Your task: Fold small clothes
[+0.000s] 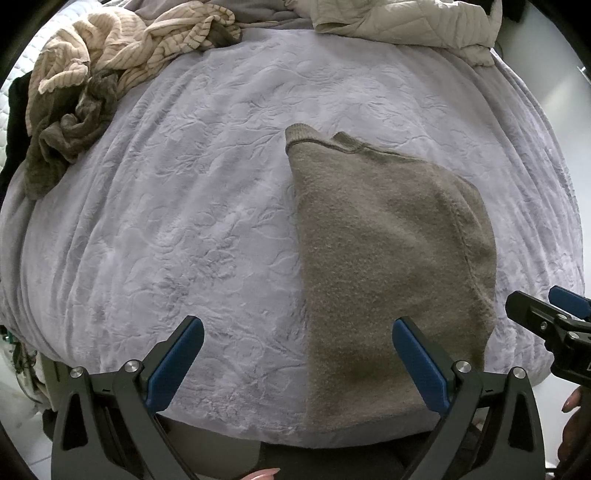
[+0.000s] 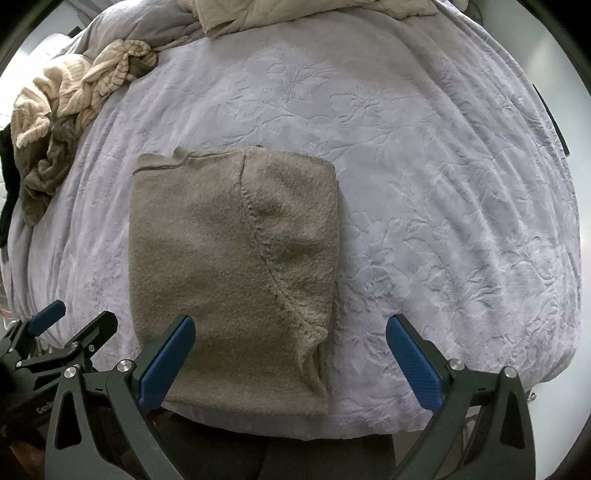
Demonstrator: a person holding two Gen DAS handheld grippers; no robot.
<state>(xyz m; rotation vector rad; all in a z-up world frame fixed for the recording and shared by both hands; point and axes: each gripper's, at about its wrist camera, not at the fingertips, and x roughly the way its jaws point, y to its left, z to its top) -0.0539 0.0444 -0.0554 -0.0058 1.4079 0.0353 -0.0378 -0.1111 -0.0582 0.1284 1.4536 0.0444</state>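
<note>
Folded taupe knit sweater [image 2: 232,273], flat on a lavender embossed blanket [image 2: 424,184] near its 6 o'clock edge.

Left gripper [image 1: 297,354]: jaws spread wide, empty, right finger over the sweater's near edge, contact unclear. Right gripper [image 2: 290,352]: jaws likewise spread, holding nothing, left finger over the sweater's near corner. Right wrist view alone shows the diagonal seam and a partial white print, "Gen", on the left gripper's body. Striped cream garment [image 1: 110,48] and crumpled olive garment [image 1: 70,136] heaped at 10 o'clock; quilted beige cover [image 1: 402,20] at 12.
</note>
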